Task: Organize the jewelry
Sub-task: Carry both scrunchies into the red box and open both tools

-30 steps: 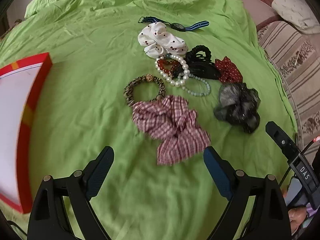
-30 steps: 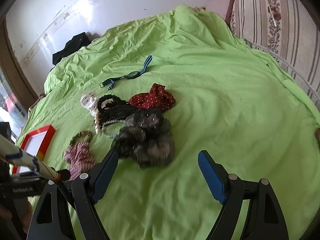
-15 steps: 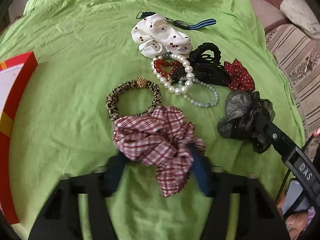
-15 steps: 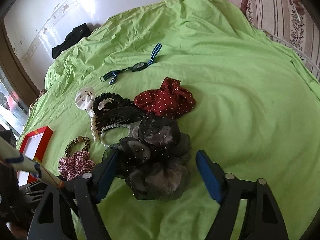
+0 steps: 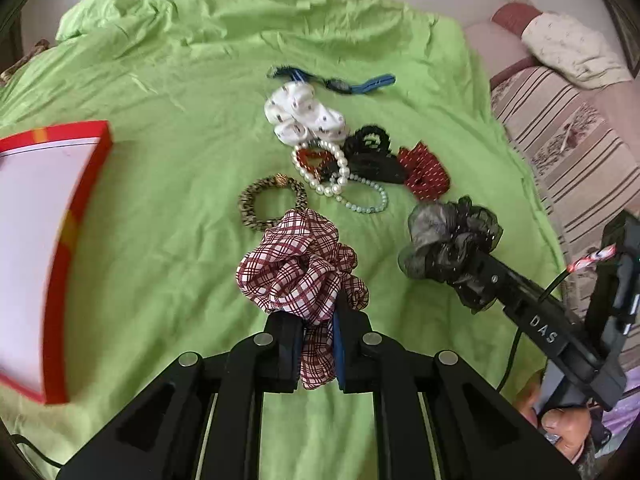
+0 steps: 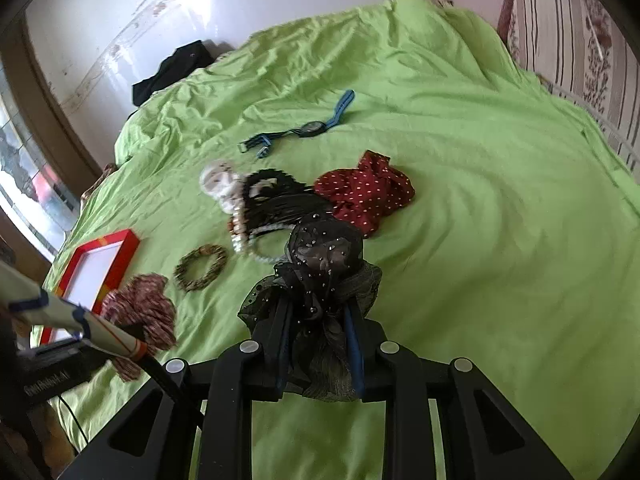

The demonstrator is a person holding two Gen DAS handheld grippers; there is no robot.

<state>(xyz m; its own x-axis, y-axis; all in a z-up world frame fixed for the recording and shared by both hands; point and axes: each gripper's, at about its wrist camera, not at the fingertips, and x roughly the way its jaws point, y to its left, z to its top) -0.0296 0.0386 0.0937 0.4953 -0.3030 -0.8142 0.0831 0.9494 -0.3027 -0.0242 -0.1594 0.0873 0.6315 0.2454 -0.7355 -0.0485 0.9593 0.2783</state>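
My left gripper (image 5: pixel 316 344) is shut on a red plaid scrunchie (image 5: pixel 298 268), lifted off the green bedspread (image 5: pixel 160 200). My right gripper (image 6: pixel 320 344) is shut on a black sheer scrunchie (image 6: pixel 324 264), which also shows in the left wrist view (image 5: pixel 448 240). A pile lies beyond: a leopard hair tie (image 5: pixel 272 206), pearl bracelets (image 5: pixel 332 172), a white scrunchie (image 5: pixel 304 116), a black hair clip (image 5: pixel 372 156), a red dotted scrunchie (image 5: pixel 424 172) and a blue-strap watch (image 5: pixel 336 82). A red-edged box with a white inside (image 5: pixel 36 240) lies at the left.
A striped sofa with a pillow (image 5: pixel 560 120) borders the bed on the right. A dark garment (image 6: pixel 172 68) lies at the bed's far edge by the wall. A window (image 6: pixel 24 184) is at the left in the right wrist view.
Both grippers moved forward onto the scrunchies and shut on them. The plaid and the black scrunchie are now bunched between the fingers and raised off the bedspread.
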